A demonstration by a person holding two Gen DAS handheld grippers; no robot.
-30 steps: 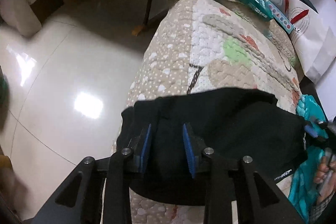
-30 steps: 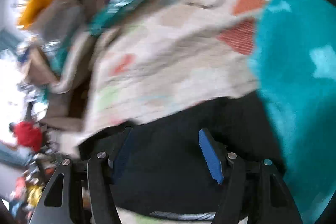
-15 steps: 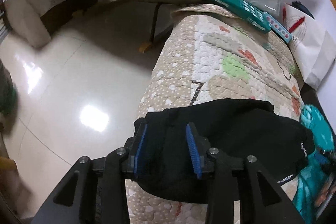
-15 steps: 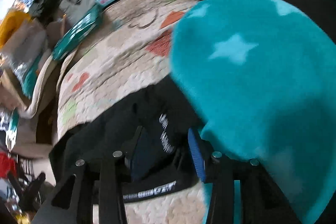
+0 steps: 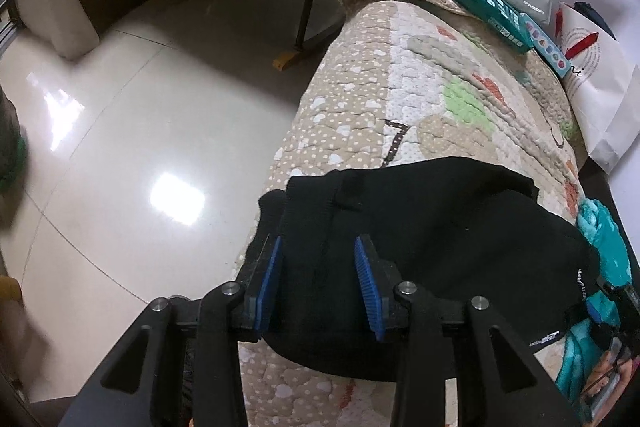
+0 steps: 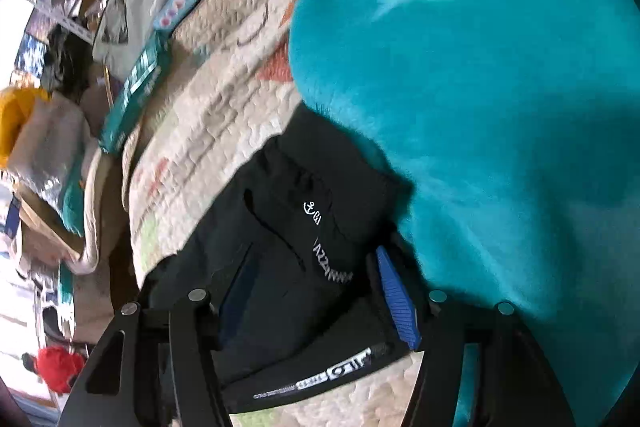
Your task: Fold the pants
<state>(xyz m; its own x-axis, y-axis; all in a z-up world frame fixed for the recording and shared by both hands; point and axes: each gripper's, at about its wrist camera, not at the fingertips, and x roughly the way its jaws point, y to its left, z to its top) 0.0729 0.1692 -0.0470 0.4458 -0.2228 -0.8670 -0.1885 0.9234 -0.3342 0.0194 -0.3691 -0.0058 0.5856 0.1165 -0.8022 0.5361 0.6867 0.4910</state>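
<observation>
Left wrist: pants (image 5: 420,251) folded, long axis crosswise on quilt (image 5: 400,99).

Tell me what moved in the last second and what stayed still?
The right gripper swung toward the teal star blanket and now sits open over the printed end of the black pants. The left gripper drew back a little, jaws open, holding nothing. The pants stayed folded on the quilted cover; nothing was grabbed or let go.

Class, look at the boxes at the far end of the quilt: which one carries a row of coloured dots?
The small pale blue box, lying just right of the longer teal box, which shows white print instead.
</observation>
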